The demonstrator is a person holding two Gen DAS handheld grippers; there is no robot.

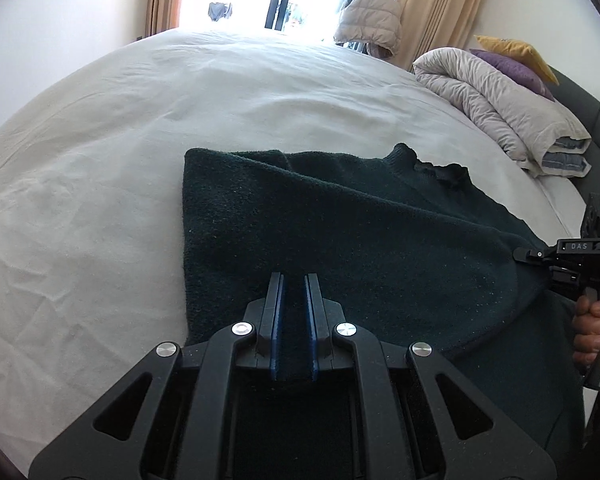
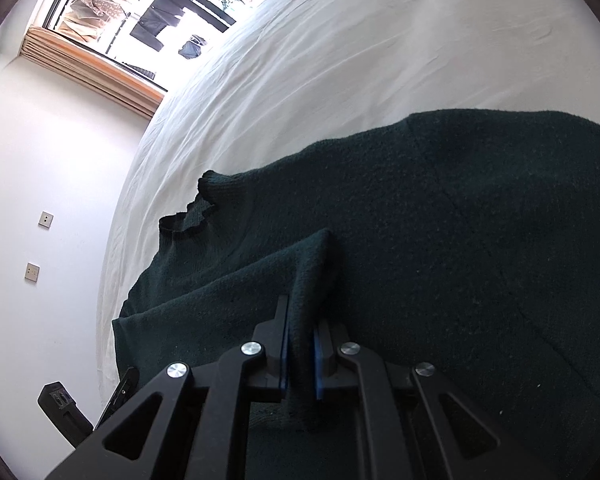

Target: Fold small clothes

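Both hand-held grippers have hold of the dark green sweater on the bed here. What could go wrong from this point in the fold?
1. The right hand-held gripper pinches only a narrow ridge of the dark green sweater; the thick knit could slip out mid-fold.
2. The left hand-held gripper holds a different edge, so uneven lifting may skew the fold.
3. The ruffled collar lies bunched and could get trapped crooked inside the fold on the white bedsheet.

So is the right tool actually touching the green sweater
Touching. The right wrist view shows a ridge of the sweater pinched between the right tool's blue pads, with knit running down through the fingers.
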